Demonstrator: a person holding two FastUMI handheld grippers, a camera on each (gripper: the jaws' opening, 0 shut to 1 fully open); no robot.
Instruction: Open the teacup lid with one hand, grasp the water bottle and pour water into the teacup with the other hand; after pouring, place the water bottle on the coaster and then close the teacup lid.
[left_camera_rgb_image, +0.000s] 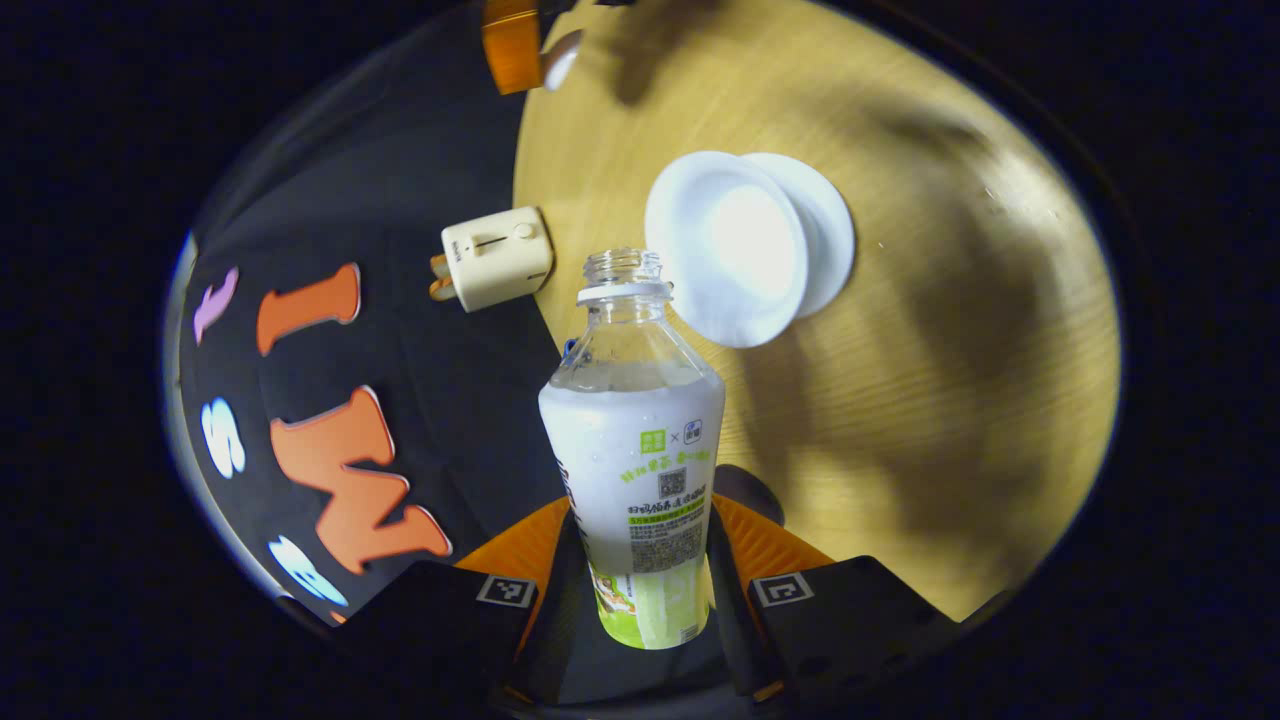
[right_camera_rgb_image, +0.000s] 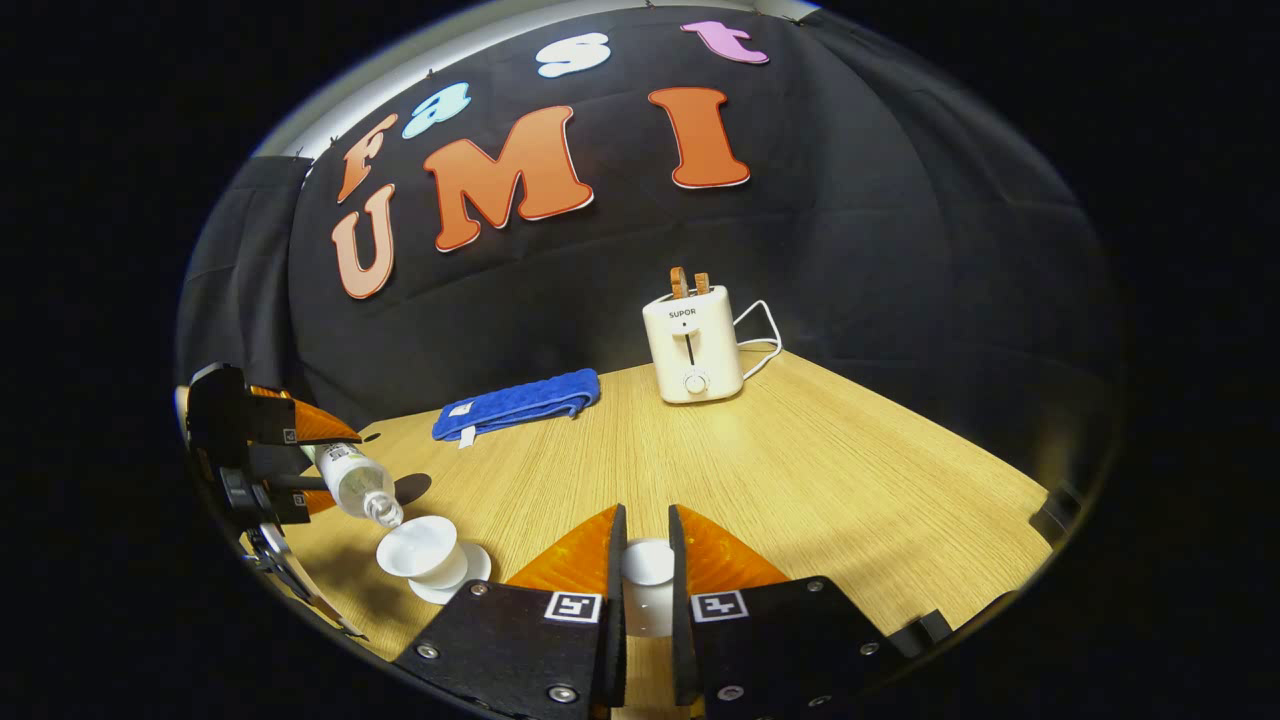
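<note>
The left tool grips the uncapped water bottle, tipped with its mouth over the open teacup on the wooden surface. The right tool is closed on the white lid, held away from the cup. Pouring looks underway; setting the bottle on the coaster and closing the lid remain.

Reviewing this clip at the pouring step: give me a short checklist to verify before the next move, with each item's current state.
1. Water bottle clamped between the left gripper fingers: ok.
2. Bottle cap off: ok.
3. Teacup uncovered: ok.
4. Lid held clear in the right gripper: ok.
5. Bottle mouth tilted over the teacup rim: ok.
6. Water level in the teacup: cannot tell.
</note>
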